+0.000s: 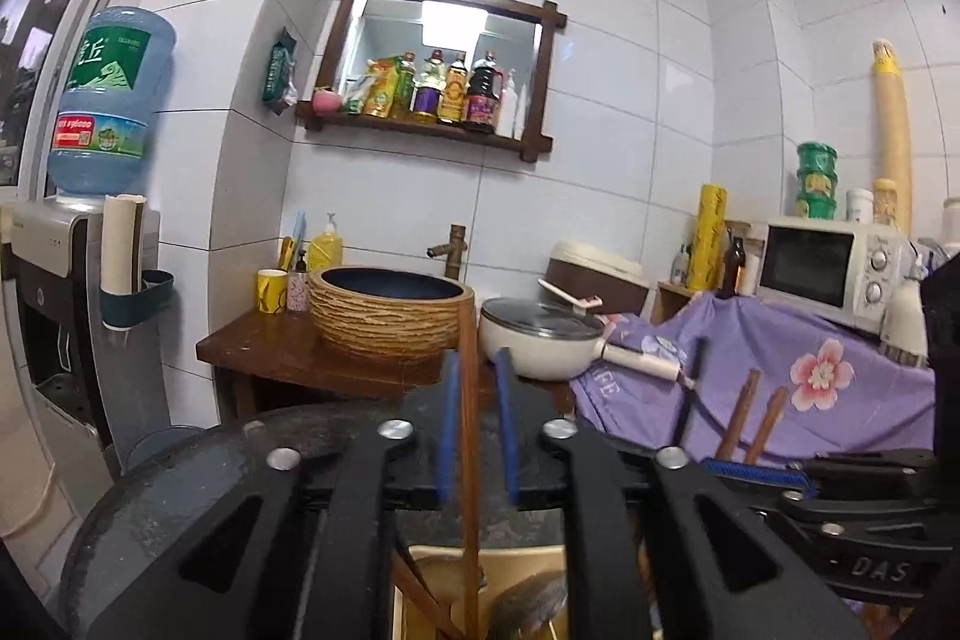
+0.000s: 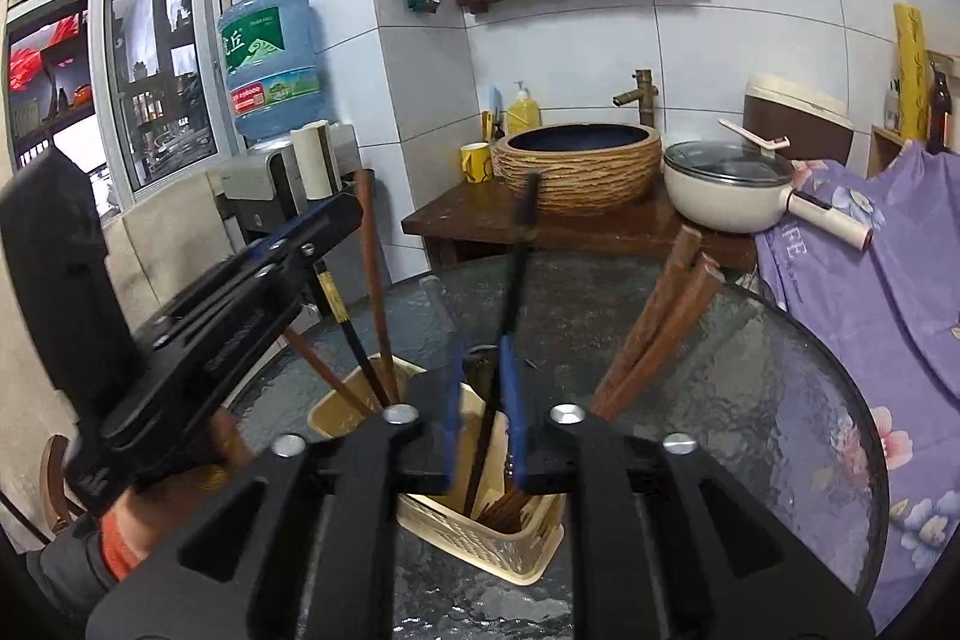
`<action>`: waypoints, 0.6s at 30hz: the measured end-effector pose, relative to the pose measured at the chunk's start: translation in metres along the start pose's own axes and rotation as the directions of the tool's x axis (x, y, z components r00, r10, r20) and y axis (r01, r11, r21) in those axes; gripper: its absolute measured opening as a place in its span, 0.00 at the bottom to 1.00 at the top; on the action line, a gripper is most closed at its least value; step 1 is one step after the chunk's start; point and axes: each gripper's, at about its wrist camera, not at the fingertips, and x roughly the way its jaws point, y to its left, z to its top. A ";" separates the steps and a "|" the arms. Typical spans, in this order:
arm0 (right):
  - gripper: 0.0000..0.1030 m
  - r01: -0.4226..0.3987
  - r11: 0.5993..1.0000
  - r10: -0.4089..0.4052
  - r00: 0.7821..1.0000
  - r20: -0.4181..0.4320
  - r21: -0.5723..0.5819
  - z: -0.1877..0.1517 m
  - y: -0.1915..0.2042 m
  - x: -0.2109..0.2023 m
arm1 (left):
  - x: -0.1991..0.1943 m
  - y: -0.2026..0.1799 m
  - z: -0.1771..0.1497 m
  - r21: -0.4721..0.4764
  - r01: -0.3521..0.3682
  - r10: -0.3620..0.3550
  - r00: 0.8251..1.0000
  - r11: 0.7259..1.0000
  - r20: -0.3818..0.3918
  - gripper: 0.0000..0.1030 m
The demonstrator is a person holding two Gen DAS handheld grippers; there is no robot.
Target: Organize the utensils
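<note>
This is a home kitchen corner with white-tiled walls [image 1: 600, 58]. A wooden wall shelf [image 1: 420, 127] carries bottles of oil and sauce [image 1: 456, 91]. A water dispenser [image 1: 84, 280] holds a large blue bottle [image 1: 111, 100]. A vessel basin [image 1: 387, 310] sits under a bamboo-style tap [image 1: 453, 250] beside a lidded cream pan [image 1: 540, 334]. A microwave [image 1: 831, 271] stands on a surface draped in purple flowered cloth [image 1: 810, 388]. A round glass desk [image 2: 720, 340] carries a beige utensil holder [image 2: 480, 526] of chopsticks [image 2: 654, 328].

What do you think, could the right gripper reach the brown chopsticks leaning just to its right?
Probably, once clear: nothing blocks the brown chopsticks, but a black chopstick stands between the right gripper's open jaws.
</note>
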 end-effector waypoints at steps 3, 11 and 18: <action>0.59 0.013 1.000 -0.014 0.999 0.050 0.013 -0.009 0.000 -0.011 | -0.017 0.000 -0.003 0.021 -0.013 0.012 0.999 1.000 0.033 0.54; 0.77 0.047 0.997 -0.039 0.988 0.146 -0.054 -0.043 0.019 -0.049 | -0.052 -0.004 -0.026 -0.004 -0.024 0.023 0.999 1.000 -0.041 0.80; 0.84 0.130 0.991 -0.126 0.984 0.129 -0.021 -0.096 0.009 -0.067 | -0.079 -0.014 -0.063 0.048 -0.097 0.103 0.986 0.994 -0.131 0.94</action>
